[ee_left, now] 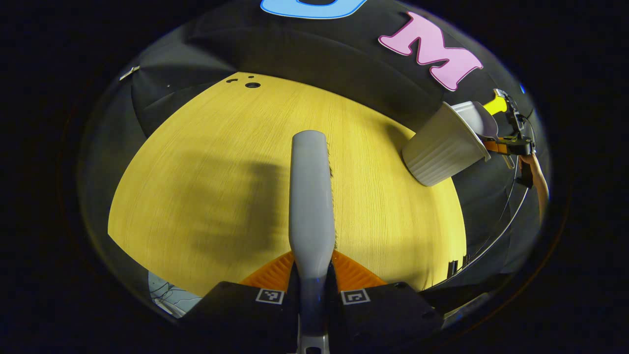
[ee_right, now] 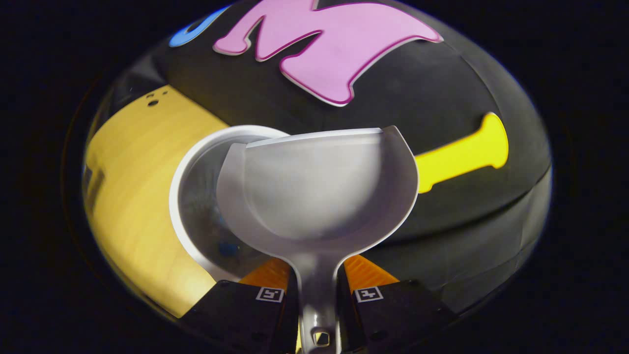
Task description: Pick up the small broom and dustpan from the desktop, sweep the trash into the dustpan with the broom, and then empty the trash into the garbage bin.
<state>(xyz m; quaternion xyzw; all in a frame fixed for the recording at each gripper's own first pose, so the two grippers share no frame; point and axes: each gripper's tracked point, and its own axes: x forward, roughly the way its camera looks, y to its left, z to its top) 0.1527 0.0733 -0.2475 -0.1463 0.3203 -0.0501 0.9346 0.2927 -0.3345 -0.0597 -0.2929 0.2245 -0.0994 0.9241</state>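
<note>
Your left gripper (ee_left: 312,290) has its fingers pinched tight on the small grey plastic broom (ee_left: 311,196), which points to 12 o'clock over the yellow wood-grain desktop (ee_left: 206,196). Your right gripper (ee_right: 318,295) clamps the stem of the grey plastic dustpan (ee_right: 319,191), held out over the white ribbed garbage bin's (ee_right: 196,196) open mouth at 9 o'clock.

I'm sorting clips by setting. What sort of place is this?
Likely a staged recording booth, not a home: a bare wooden desktop backed by black cloth, with a white garbage bin.
</note>
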